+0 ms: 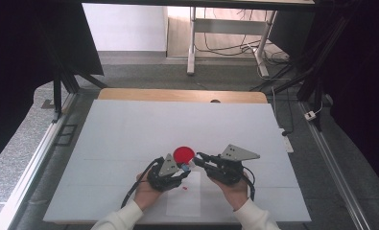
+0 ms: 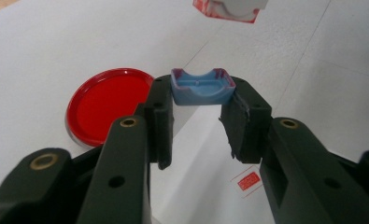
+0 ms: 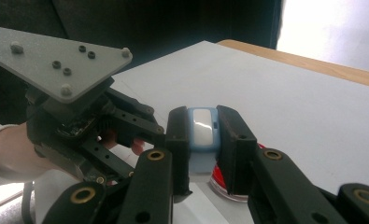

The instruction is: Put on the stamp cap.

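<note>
1. Left gripper (image 2: 196, 116) clamped on a small blue tray (image 2: 202, 87), held above the white table (image 1: 129, 129).
2. Right gripper (image 3: 204, 140) clamped on a blue-and-white block (image 3: 203, 128).
3. Red lid (image 1: 183, 154) lies at 12 o'clock of both grippers.
4. Step, as judged: bringing the two pieces together. Next: align block over tray, press home.

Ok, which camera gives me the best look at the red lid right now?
The left gripper view: the red lid lies flat on the white table, nearly whole, its raised rim clear, just behind the left claw. The high view shows it small, between both claws. The right gripper view shows a red sliver behind the right claw.
</note>
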`<action>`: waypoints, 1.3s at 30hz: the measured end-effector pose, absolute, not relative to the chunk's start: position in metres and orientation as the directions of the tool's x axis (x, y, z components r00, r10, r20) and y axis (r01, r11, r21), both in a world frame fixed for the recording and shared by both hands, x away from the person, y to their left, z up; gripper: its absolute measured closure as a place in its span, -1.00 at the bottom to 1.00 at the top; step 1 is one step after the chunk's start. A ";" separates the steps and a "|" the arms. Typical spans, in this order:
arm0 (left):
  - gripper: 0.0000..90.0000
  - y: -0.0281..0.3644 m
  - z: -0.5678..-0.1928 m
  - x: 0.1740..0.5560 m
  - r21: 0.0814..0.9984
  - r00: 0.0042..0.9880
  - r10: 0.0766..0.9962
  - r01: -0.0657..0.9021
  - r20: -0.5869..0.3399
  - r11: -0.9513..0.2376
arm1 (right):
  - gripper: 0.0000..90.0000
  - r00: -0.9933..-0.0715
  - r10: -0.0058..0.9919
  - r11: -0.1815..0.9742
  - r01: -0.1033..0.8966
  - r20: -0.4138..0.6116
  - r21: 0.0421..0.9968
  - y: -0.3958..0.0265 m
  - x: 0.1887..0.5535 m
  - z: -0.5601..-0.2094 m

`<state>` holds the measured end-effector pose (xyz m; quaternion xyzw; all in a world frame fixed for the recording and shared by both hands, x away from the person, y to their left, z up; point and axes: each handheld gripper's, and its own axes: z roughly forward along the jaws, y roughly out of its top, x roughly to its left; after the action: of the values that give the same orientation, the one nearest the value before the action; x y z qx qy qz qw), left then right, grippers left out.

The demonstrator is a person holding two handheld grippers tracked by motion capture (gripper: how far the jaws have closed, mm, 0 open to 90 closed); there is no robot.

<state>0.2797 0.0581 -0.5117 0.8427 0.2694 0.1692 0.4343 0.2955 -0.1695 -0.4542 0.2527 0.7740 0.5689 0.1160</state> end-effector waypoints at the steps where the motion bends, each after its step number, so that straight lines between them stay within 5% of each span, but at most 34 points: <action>1: 0.42 0.057 -0.512 0.280 0.822 0.799 0.599 0.307 0.051 -0.480 | 0.66 -0.846 0.523 0.226 0.259 0.108 0.939 -0.169 0.295 -0.454; 39: 0.42 0.048 -0.511 0.278 0.825 0.799 0.597 0.287 0.075 -0.487 | 0.66 -0.826 0.552 0.245 0.295 0.117 0.923 -0.157 0.291 -0.464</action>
<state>0.2778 0.0481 -0.5111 0.8435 0.2619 0.1790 0.4335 0.2912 -0.1573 -0.4641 0.2712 0.7805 0.5512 0.1164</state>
